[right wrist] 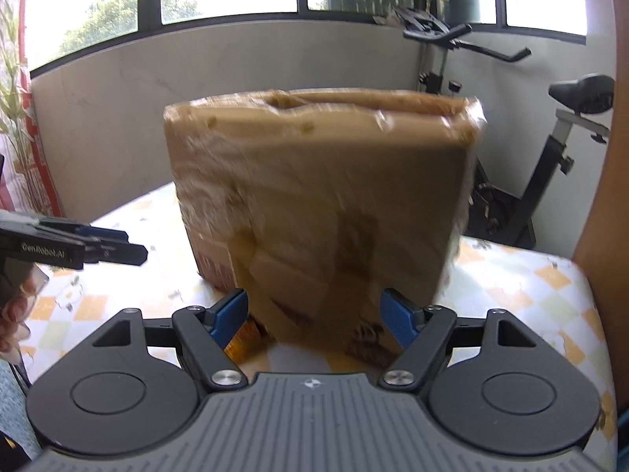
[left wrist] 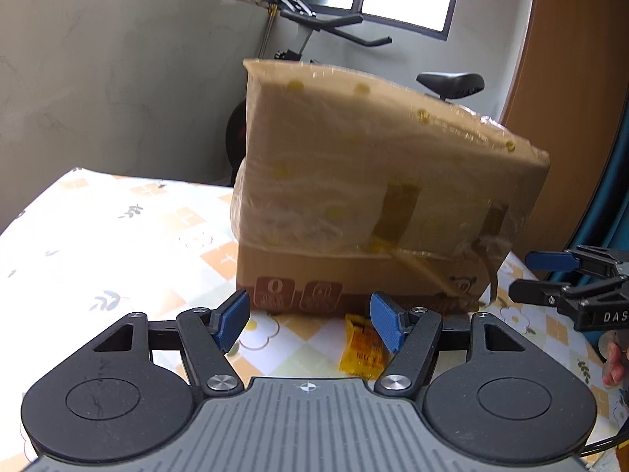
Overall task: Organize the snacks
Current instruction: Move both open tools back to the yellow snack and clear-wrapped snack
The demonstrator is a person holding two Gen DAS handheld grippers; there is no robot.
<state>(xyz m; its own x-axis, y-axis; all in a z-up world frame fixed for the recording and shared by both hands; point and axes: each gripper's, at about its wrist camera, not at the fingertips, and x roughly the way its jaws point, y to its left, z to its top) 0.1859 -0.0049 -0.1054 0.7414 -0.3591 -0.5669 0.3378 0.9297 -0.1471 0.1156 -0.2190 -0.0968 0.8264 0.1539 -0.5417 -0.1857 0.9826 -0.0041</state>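
box: a brown cardboard box (left wrist: 365, 196) wrapped in clear tape stands upright on the counter, in the middle of both views; in the right wrist view (right wrist: 322, 196) it is blurred.
counter: a surface with a cloth of orange and white squares and small flowers (left wrist: 118, 236), seen also at the lower right of the right wrist view (right wrist: 542, 287).
snack packet: a small yellow packet (left wrist: 363, 348) lies flat on the counter just before the bottom edge of the box, in the lower middle of the left wrist view; whether it touches the box i cannot tell. in the right wrist view an orange-yellow thing (right wrist: 245, 340) shows beside the lower left corner of the box, partly hidden.
left gripper: (left wrist: 310, 320) its jaws stand apart, with nothing between the blue pads; the packet lies beyond them on the counter. it shows also at the left edge of the right wrist view (right wrist: 118, 246).
right gripper: (right wrist: 314, 318) its jaws stand apart, holding nothing; the lower part of the box appears between them but the pads do not press on it. it shows at the right edge of the left wrist view (left wrist: 538, 275).
hand: part of a hand (left wrist: 615, 362) is seen under the right gripper.
background: an exercise bike (right wrist: 550, 149) stands behind the counter, by a grey wall under windows.
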